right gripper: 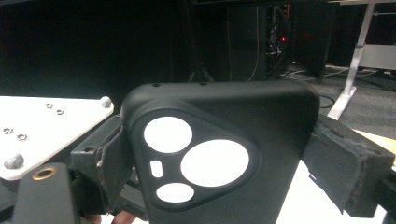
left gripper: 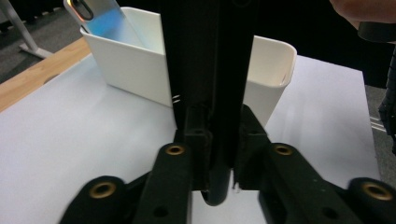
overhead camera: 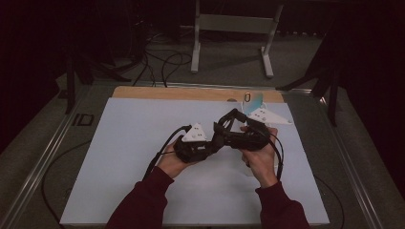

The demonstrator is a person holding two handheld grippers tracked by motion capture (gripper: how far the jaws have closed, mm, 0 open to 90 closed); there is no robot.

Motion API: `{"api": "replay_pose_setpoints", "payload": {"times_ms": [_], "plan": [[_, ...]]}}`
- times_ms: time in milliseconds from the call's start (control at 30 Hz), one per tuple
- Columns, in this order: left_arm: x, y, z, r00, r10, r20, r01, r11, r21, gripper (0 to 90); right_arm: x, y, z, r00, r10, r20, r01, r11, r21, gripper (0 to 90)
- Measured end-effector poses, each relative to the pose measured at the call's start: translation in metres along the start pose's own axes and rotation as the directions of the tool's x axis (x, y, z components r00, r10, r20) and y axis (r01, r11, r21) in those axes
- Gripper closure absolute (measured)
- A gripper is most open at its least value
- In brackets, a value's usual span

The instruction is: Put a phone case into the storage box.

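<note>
A black phone case [right gripper: 219, 135] with its camera cut-outs facing the camera stands upright between the foam pads [right gripper: 343, 163] of my right gripper [right gripper: 224, 154], which is shut on its two long sides. My left gripper [left gripper: 219, 154] is shut on the same case [left gripper: 210, 70], seen there edge-on and pinched across its thickness. In the high view both hands hold the grippers together over the middle of the white sheet, with the left gripper [overhead camera: 216, 139] meeting the right gripper [overhead camera: 230, 134] at the case [overhead camera: 228, 121].
A white bin [left gripper: 135, 70] stands just behind the case, with a blue-tinted phone [left gripper: 100, 18] leaning in it; the phone's top [overhead camera: 252, 100] shows near the far edge. A wooden strip [overhead camera: 167, 93] borders the white sheet [overhead camera: 138, 162]. Cables and a stand's legs [overhead camera: 229, 28] lie beyond.
</note>
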State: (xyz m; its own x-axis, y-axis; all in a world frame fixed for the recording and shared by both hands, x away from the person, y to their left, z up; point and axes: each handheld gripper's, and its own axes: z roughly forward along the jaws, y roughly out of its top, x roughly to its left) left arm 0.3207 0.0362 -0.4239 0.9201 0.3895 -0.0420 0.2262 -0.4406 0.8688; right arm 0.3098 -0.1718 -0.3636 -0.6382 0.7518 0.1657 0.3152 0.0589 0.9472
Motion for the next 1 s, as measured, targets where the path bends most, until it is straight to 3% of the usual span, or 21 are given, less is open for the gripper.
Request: {"api": "replay_pose_setpoints", "payload": {"times_ms": [233,367,433,467,533,600,633,667,767,1000], "plan": [[0.005,0.001,-0.007,0.9997,-0.017,-0.019,0.017,0.9998,-0.003,52.8,-0.005,0.000,-0.001,0.9997,0.007,0.023,-0.007,1.000,-0.005,14.8],[0.007,0.001,-0.013,0.9976,-0.020,-0.066,0.019,0.9998,-0.010,39.6,-0.007,0.000,-0.001,0.9994,0.005,0.034,-0.005,1.000,-0.005,14.9],[0.008,0.001,-0.018,0.9940,-0.016,-0.108,0.015,0.9997,-0.018,32.5,-0.008,0.001,0.000,0.9991,0.002,0.043,-0.002,1.000,-0.003,15.0],[0.008,0.001,-0.018,0.9940,-0.016,-0.108,0.015,0.9997,-0.018,27.3,-0.009,0.001,0.000,0.9991,-0.001,0.043,0.001,1.000,-0.002,15.0],[0.009,0.000,-0.021,0.9880,-0.022,-0.153,0.020,0.9997,-0.014,18.3,-0.010,0.001,0.000,0.9988,0.003,0.049,-0.003,1.000,-0.001,15.0],[0.009,0.000,-0.021,0.9880,-0.022,-0.153,0.020,0.9997,-0.014,14.8,-0.011,0.001,0.000,0.9988,0.000,0.048,0.000,1.000,0.002,15.0],[0.011,-0.002,-0.025,0.9832,-0.026,-0.180,0.026,0.9997,-0.006,9.4,-0.012,0.002,0.000,0.9986,0.000,0.053,0.000,1.000,0.003,15.0],[0.012,-0.002,-0.027,0.9828,-0.034,-0.181,0.033,0.9994,-0.009,6.8,-0.013,0.002,0.000,0.9985,0.002,0.055,-0.002,1.000,0.004,15.0],[0.014,-0.004,-0.029,0.9808,-0.039,-0.191,0.037,0.9992,-0.011,1.3,-0.016,0.003,0.000,0.9981,0.004,0.062,-0.004,1.000,0.004,15.0],[0.020,-0.010,-0.041,0.9747,-0.063,-0.215,0.060,0.9980,-0.020,0.0,-0.021,0.006,-0.001,0.9976,0.006,0.069,-0.005,1.000,-0.001,15.1]]}}
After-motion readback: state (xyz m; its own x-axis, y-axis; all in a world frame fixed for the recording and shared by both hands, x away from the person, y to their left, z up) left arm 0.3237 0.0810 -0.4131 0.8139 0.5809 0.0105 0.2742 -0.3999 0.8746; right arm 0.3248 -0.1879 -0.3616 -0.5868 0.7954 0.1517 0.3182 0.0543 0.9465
